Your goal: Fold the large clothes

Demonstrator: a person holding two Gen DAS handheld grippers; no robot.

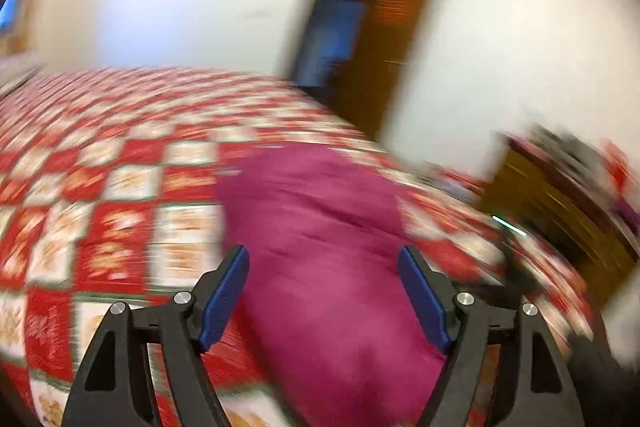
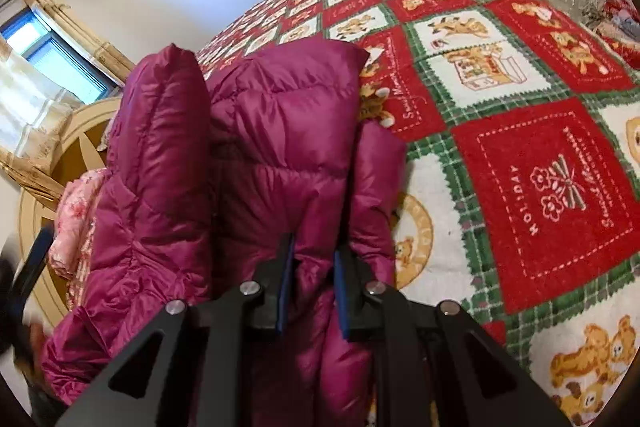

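Magenta puffer jacket [image 2: 280,147] lies on the bed, on a red/white/green patchwork blanket [image 2: 540,167] w/ teddy bears and "HOLIDAY" squares; it sits toward the blanket's edge on the headboard side, partly folded, w/ one padded section [image 2: 160,131] bulging up along the left of the right wrist view. Right gripper [image 2: 314,287] is pinching a ridge of the jacket's fabric between its blue pads, jaws nearly together w/ cloth bunched in the gap. Left gripper [image 1: 323,301] is spread wide, nothing between its pads; the jacket [image 1: 320,227] shows beyond and below it, not touched as far as the blur lets me tell. Left wrist view is heavily motion-smeared. Around: cream round-patterned headboard [image 2: 76,147] just behind the jacket, a pink floral pillow or cloth [image 2: 76,223] squeezed between headboard and jacket, window [image 2: 52,59] w/ beige curtain [image 2: 76,27] in the corner. Far side of bed: dark wooden door [image 1: 380,55] standing open in a white wall, wooden furniture [image 1: 560,211] w/ blurred clutter on top near the bed's corner. A heap of mixed cloth [image 2: 612,15] lies off the blanket's far right edge. Blanket's open area beside the jacket is flat.
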